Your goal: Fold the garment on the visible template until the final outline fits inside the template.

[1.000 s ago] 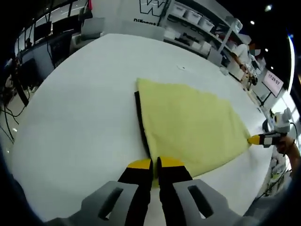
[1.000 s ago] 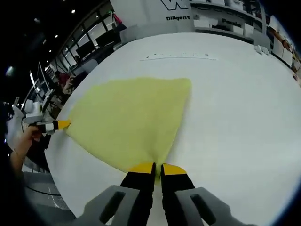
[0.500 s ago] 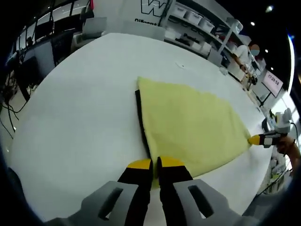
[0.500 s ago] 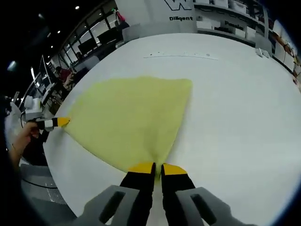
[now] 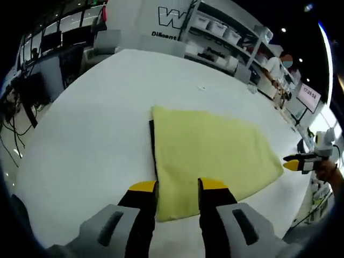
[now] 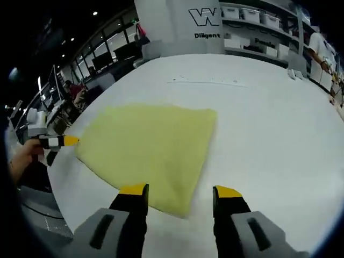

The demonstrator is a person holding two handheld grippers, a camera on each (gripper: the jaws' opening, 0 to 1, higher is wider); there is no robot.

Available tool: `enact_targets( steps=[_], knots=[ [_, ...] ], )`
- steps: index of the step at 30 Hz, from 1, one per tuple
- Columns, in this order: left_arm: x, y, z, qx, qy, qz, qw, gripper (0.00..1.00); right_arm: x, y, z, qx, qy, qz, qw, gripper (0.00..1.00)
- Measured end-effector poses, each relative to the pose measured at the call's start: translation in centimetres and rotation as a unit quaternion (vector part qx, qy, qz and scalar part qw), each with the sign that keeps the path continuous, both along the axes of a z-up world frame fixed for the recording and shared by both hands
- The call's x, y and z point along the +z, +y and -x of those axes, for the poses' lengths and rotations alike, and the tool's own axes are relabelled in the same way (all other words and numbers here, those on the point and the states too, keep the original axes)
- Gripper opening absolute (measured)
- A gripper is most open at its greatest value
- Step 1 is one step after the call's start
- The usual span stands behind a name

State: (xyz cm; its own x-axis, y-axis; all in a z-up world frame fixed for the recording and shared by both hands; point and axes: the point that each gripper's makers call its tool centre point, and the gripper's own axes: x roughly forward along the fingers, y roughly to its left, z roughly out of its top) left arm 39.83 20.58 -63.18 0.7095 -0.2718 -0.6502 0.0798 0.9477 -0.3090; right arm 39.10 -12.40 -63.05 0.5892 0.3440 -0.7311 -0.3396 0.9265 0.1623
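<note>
Garment: the yellow garment (image 5: 212, 158) is laid flat on the white worktop (image 5: 97, 123), over a dark template (image 5: 152, 141).
Left gripper (image 5: 178, 186): fingers apart, nothing held.
Right gripper (image 6: 180, 190): fingers apart, nothing held.
Risk: 1 loose corner may be dragged outside the template.

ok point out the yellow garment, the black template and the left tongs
garment (image 5: 209, 150), left gripper view, middle of the yellow cloth
template (image 5: 152, 145), left gripper view, black strip showing along the garment's edge
left tongs (image 5: 178, 186), left gripper view, midway between the yellow tips
</note>
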Motion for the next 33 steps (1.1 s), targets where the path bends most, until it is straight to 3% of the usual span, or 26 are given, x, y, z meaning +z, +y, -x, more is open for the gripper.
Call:
enact_targets(
  steps=[5, 10, 15, 22, 33],
  knots=[
    [3.6, -1.2, 0.8, -0.02, -0.032, 0.02, 0.9991, 0.59, 3.0, 1.1, 0.9, 0.006, -0.033, -0.001, 0.9994, 0.72],
    [5.9, -1.8, 1.9, -0.042, -0.059, 0.005, 0.9974, 0.82, 5.8, 1.9, 2.3, 0.014, -0.059, 0.001, 0.9982, 0.86],
    [7.9, -2.3, 4.2, -0.057, -0.069, -0.015, 0.9958, 0.92, 7.7, 2.3, 3.7, 0.021, -0.072, 0.004, 0.9972, 0.97],
    [9.2, -2.4, 7.0, -0.066, -0.067, -0.03, 0.9951, 0.99, 9.0, 2.7, 6.5, 0.038, -0.064, 0.005, 0.9972, 0.99],
    [9.4, -2.3, 10.1, -0.064, -0.056, -0.036, 0.9958, 0.99, 9.3, 2.8, 9.6, 0.041, -0.06, 0.001, 0.9973, 0.99]
  ],
)
